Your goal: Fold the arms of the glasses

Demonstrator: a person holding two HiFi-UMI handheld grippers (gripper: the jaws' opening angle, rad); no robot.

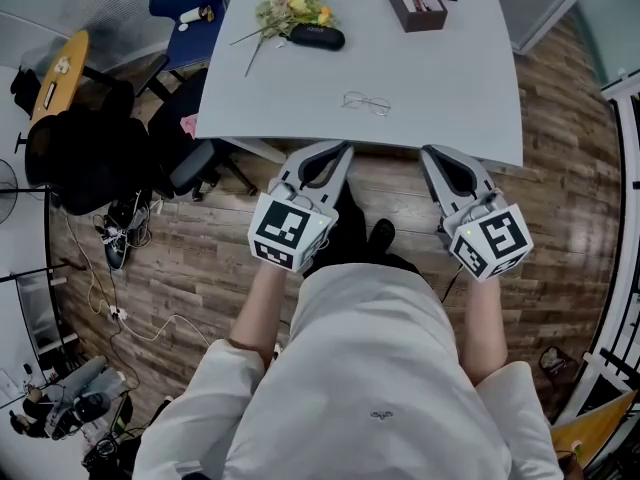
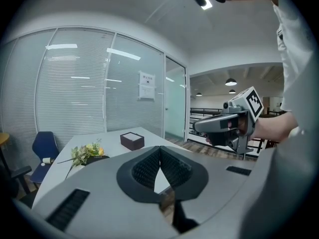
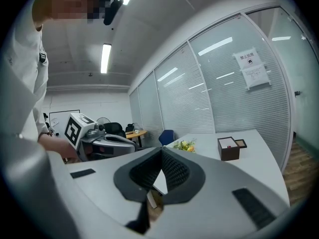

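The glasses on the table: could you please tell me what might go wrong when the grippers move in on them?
1. The glasses lie toward the near edge of the table; a nudge could slide them off.
2. The left gripper and right gripper are both shut and empty; reaching in without opening would probably push the thin frame rather than grip it.

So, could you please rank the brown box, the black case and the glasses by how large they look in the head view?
1. brown box
2. black case
3. glasses, nearly as long as the case but only thin wire, so those two are close.
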